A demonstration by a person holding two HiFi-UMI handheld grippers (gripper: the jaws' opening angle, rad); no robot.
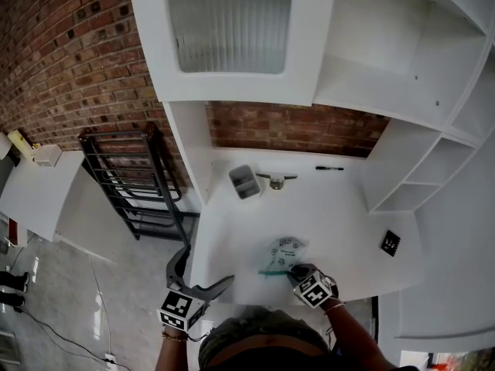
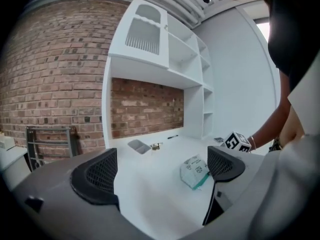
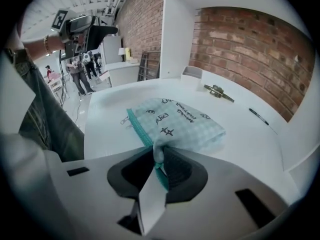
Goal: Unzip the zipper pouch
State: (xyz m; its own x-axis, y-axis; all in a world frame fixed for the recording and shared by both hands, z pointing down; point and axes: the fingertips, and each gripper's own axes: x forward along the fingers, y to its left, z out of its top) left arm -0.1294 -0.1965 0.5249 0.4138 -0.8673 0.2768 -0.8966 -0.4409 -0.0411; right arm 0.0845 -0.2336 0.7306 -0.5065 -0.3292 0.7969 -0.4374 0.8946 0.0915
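The zipper pouch (image 1: 283,254), pale checked cloth with dark print and a teal zipper (image 3: 138,127), lies flat near the front edge of the white desk (image 1: 340,215). My right gripper (image 1: 300,271) is shut on the pouch's near corner (image 3: 159,156), at the end of the zipper, with a white tag (image 3: 151,199) hanging down between its jaws. The metal zipper pull (image 3: 125,120) lies at the pouch's far left end. My left gripper (image 1: 203,273) hangs open and empty off the desk's left front corner. In the left gripper view the pouch (image 2: 195,171) lies ahead, by the right pad.
At the back of the desk stand a grey box (image 1: 245,182), a small metal piece (image 1: 277,180) and a black pen (image 1: 329,168). A small black item (image 1: 390,243) lies at the right. White shelves rise on the right; a black metal rack (image 1: 135,180) stands left of the desk.
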